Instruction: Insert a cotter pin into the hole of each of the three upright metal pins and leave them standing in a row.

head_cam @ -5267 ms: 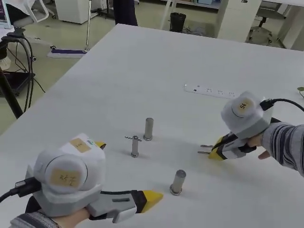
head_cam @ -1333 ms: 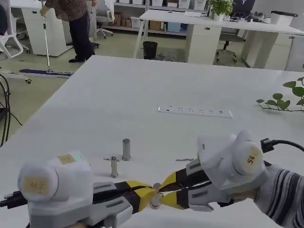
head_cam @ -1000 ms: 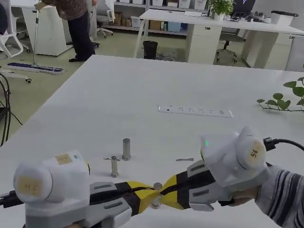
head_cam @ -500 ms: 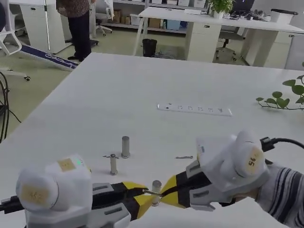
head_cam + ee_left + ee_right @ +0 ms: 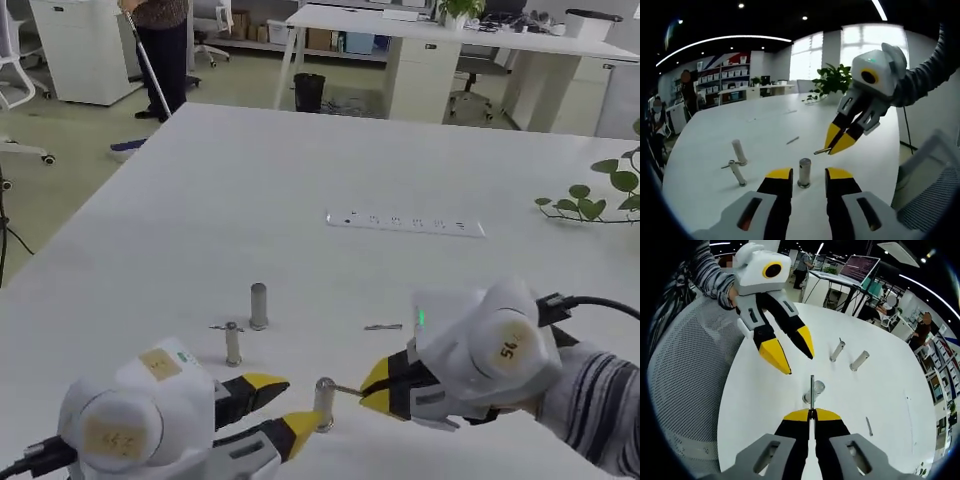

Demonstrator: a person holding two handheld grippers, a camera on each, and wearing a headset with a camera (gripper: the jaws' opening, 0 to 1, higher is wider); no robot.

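Everything here is placed from the near pin (image 5: 324, 403), the upright metal pin standing closest to the person on the white table (image 5: 200, 200).

Left of the near pin is the left gripper (image 5: 287, 404). Its yellow-tipped jaws are spread wide and hold nothing. In the left gripper view the near pin (image 5: 804, 172) stands just ahead of the gap between them, touching neither.

Beyond the near pin and to its left, the middle pin (image 5: 233, 342) stands upright with a fitted cotter pin (image 5: 221, 327) pushed through its top. The far pin (image 5: 259, 305) stands upright just beyond that one, with nothing through it.

Right of the near pin, a cotter pin (image 5: 348, 390) lies level, pointing at the pin's top. The left gripper view shows a small gap between its tip (image 5: 819, 150) and the pin.

The right gripper (image 5: 375, 386) has its jaws closed tight on the other end of that cotter pin (image 5: 811, 387).

A loose cotter pin (image 5: 383, 326) lies flat on the table, beyond the near pin and slightly to its right.
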